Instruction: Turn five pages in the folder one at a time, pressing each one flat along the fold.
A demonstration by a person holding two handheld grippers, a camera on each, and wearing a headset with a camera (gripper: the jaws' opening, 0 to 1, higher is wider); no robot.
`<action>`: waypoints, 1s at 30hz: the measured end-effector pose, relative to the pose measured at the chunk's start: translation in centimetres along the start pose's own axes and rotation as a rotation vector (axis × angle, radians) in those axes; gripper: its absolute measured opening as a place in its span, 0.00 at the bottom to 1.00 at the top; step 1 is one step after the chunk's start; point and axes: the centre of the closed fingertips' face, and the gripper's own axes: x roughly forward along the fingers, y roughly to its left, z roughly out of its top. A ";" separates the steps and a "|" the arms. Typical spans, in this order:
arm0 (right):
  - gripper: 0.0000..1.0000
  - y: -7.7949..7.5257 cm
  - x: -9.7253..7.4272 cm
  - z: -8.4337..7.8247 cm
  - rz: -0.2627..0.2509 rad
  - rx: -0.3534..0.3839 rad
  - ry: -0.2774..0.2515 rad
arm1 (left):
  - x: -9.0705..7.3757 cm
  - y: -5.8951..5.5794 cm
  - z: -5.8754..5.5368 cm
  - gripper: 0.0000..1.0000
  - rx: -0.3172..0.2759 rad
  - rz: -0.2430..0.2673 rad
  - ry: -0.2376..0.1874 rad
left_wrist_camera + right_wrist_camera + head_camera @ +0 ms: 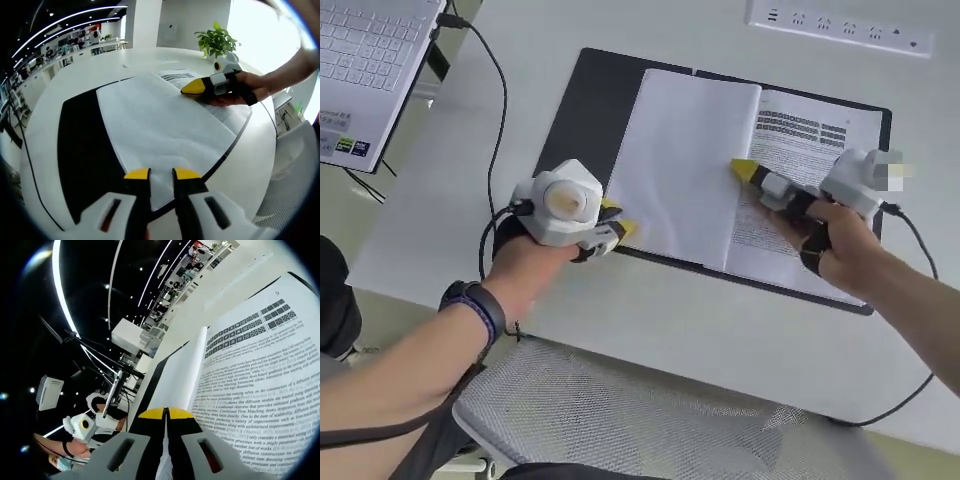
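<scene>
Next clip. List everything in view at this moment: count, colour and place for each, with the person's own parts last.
table: one, white, under everything
folder: one, black, open at table centre
blank page: one, white, lying over the folder's left half
printed page: one, white with black text, right half
laptop: one, silver, far left corner
power strip: one, white, far edge
cables: at least two, black, one by the laptop, one by the right hand
chair: one, grey mesh, near edge
plant: one, green, beyond the table
left claw: one, yellow tips slightly apart, at the blank page's near corner
right claw: one, yellow tips together, at the fold
left hand: one, dark wristband
right hand: one, over the printed page
</scene>
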 end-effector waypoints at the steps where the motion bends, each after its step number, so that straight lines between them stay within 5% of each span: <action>1: 0.00 0.4 -0.2 -0.5 0.003 -0.005 0.011 | 0.0 0.0 0.0 0.16 -0.001 0.000 -0.001; 17: 0.00 3.0 -3.0 -6.7 0.032 -0.023 0.120 | 0.2 -0.1 -0.2 0.18 -0.006 -0.002 -0.009; 30: 0.00 3.9 -4.8 -10.0 0.038 -0.010 0.184 | 0.3 -0.1 -0.1 0.18 -0.013 0.002 -0.017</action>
